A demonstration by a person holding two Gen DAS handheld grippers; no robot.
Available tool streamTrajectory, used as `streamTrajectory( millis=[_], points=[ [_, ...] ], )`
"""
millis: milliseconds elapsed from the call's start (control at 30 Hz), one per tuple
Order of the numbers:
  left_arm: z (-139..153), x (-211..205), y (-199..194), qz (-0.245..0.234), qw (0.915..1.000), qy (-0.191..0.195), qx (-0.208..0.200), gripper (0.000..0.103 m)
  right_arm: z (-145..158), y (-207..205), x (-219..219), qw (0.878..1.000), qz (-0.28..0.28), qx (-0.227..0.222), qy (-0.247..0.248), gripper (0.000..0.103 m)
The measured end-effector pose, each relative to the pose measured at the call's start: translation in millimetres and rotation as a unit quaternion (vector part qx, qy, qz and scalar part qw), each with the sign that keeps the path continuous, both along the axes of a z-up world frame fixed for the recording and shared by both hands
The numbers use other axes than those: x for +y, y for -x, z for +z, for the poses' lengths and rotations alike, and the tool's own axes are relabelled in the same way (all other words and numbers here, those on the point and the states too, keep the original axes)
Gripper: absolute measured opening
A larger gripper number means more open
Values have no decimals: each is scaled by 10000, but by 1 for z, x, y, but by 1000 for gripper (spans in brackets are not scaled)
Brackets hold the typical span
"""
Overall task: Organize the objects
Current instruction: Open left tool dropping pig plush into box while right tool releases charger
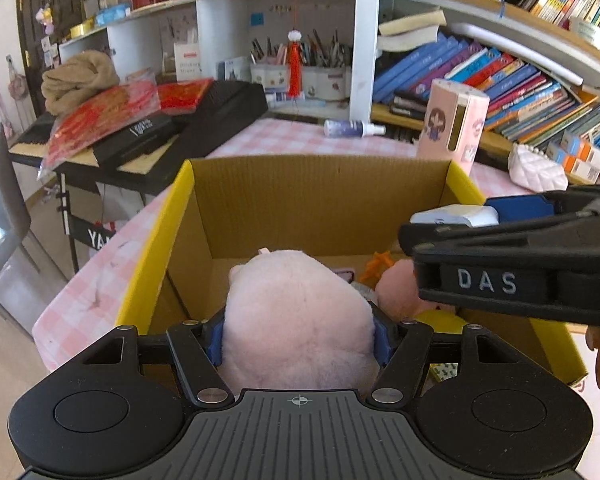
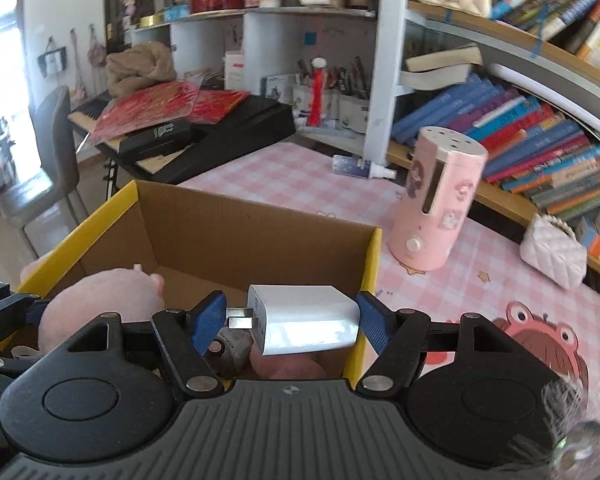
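**Two items held over the box**

Over the open cardboard box [image 1: 320,208], lower centre of the left wrist view: left gripper [image 1: 298,338], jaws partly open and closed on a pink plush [image 1: 296,320]. The blue pads press into its flanks; the pile bulges past them. The plush hangs within the box mouth, above other contents at the floor: a second pink soft toy [image 1: 396,284] and an orange item, too hidden to name.

At lower centre of the right wrist view: right gripper [image 2: 288,322], jaws at about half width, clamped on a white charger [image 2: 304,320]. One pad bears on the plug prongs at the left, the other on the flat back face at the right. The charger sits above the box's near right corner.

Handling, judged:
- Plush: light, soft, compressible, not fragile. It should tolerate a drop. Best hold is across the body's middle, as now.
- Charger: small, rigid, glossy and likely slippery. The prong-end hold looks less secure than one across two flat sides.

Surroundings: the box stands on a table [image 2: 300,176] with pink check cloth; a pink cylindrical appliance [image 2: 436,200] stands just beyond it at the right.
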State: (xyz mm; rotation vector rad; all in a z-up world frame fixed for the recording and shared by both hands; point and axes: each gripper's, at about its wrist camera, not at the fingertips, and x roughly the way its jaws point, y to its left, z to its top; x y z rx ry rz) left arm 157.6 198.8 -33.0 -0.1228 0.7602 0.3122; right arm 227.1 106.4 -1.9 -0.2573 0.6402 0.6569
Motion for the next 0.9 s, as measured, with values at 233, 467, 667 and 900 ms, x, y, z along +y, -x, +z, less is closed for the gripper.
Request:
streamTrajectory(
  millis=[233, 467, 667, 900],
  points=[
    [-9, 2, -5, 20, 9999, 41, 159, 69, -11, -11, 14, 9994, 218, 171, 223, 69],
    [-14, 2, -8, -11, 9995, 102, 286, 72, -21, -13, 34, 9946, 638, 148, 809, 69],
    [-12, -3, -7, -53, 9996, 3, 266, 73, -29, -18, 49, 9869, 945, 276, 1279, 69],
    [-10, -5, -5, -90, 9997, -6, 212, 73, -34, -19, 57, 9812, 1100, 395, 1534, 69]
  ],
)
